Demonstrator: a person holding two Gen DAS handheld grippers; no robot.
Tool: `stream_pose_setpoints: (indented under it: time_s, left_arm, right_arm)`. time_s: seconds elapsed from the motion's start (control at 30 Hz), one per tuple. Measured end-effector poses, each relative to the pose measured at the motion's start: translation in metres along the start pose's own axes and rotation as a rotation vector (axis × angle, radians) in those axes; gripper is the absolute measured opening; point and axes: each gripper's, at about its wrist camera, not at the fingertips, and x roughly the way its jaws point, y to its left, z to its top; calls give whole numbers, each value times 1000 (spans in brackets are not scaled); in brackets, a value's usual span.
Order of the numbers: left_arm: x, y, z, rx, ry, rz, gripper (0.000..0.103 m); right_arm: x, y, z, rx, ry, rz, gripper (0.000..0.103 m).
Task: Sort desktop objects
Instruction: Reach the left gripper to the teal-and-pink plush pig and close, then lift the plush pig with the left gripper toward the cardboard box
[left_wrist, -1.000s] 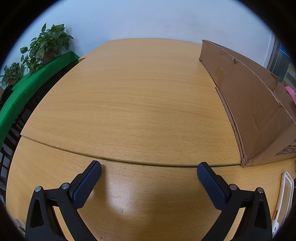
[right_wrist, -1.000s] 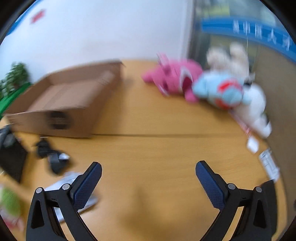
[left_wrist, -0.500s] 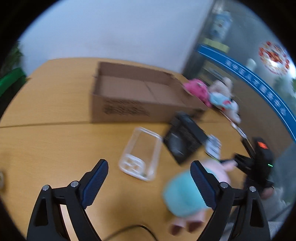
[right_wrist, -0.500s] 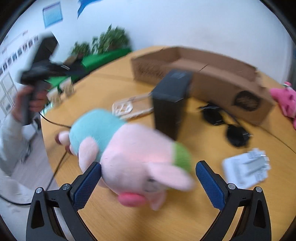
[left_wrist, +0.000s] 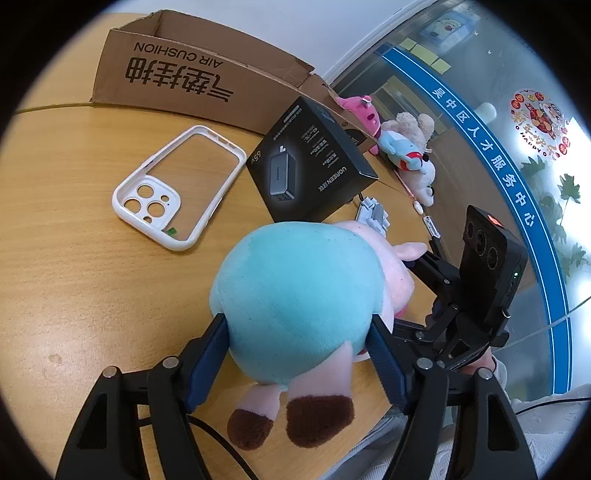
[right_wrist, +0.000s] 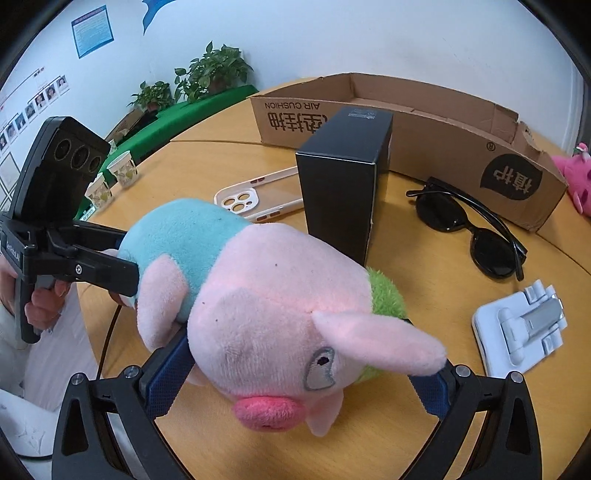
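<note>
A plush pig (left_wrist: 295, 295) with a pink head and a teal body lies on the wooden table near its front edge. My left gripper (left_wrist: 295, 354) is shut on its teal rear end. My right gripper (right_wrist: 299, 373) is shut on its pink head (right_wrist: 280, 332). In the right wrist view the left gripper (right_wrist: 122, 258) shows at the left, clamped on the teal body. Behind the pig stand a black charger box (left_wrist: 310, 166) (right_wrist: 343, 184) and a white phone case (left_wrist: 177, 184) (right_wrist: 258, 199).
An open cardboard box (left_wrist: 199, 70) (right_wrist: 406, 110) lies at the back. Black sunglasses (right_wrist: 469, 221) and a white phone stand (right_wrist: 517, 328) lie to the right. Plush toys (left_wrist: 402, 147) sit at the far edge. Paper cups (right_wrist: 110, 177) stand at the left.
Both grippers swung toward the plush pig and closed on it, the left on the teal rear, the right on the head. One second ago both were open and empty.
</note>
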Motion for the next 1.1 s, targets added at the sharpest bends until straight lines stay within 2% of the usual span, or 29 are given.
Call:
stream_pose_setpoints:
  time_s: [0.2,0.3,0.33,0.5,0.6,0.83,1.0,1.1]
  left_arm:
    - [-3,-11,2,59,-14,17,61]
    - [-9,-18,1,87,-31,18,60]
    - [-13,-22,2,101,-42,20,60]
    - [-44,-49,15,185,-137,15,60]
    - [-69,-71,35,274,-213,17,60]
    - [-119,-106,99,454,-391,8,60]
    - [-137,-109,140,505,-467,-4,60]
    - [-143,-105,165,522,-493,-1,60]
  right_arm:
    - [2,4,1,3,12,-27,102]
    - [-5,9,-1,9,-6,-25,91]
    - [-9,11,-1,7,-14,-28,88]
    - [-39,18,13,9,-77,-40,87]
    - [-66,25,34,-19,-155,-87,87]
    - [-125,36,105,-102,-344,-221,87]
    - [-143,35,157,-144,-430,-286,87]
    - [-141,30,180,-155,-449,-303,87]
